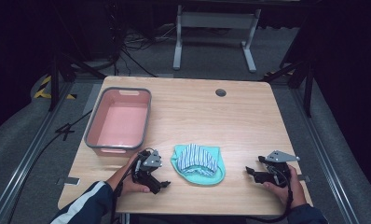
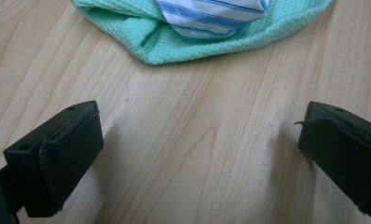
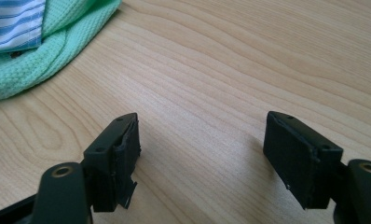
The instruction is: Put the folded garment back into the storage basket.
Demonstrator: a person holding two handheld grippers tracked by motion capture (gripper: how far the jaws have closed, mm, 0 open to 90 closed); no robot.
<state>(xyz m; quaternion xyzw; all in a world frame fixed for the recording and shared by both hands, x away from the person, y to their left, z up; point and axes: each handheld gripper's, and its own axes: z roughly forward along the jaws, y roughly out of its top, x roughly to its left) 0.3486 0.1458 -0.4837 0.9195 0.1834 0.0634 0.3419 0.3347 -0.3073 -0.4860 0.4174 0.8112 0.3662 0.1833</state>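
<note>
- Two grippers low over the worktop [image 1: 249, 116], one on each side of the cloth pile, neither touching it.
- Left gripper [image 1: 161, 185]: jaws apart, nothing between them, just bare wood in the left gripper view.
- Right gripper [image 1: 251, 171]: jaws apart too, bare wood between them in the right gripper view.
- Green waffle cloth [image 1: 197, 175] lies bunched near the front edge of the worktop, between the two grippers.
- Blue-and-white striped cloth [image 1: 195, 158] sits on top of the green one, folded into it.
- Green cloth edge is near the left gripper's jaws, ahead of them; from the right gripper it lies off to the upper left.
- Pink bin [image 1: 120, 120] with grey rim stands at the worktop's left side, behind the left gripper.
</note>
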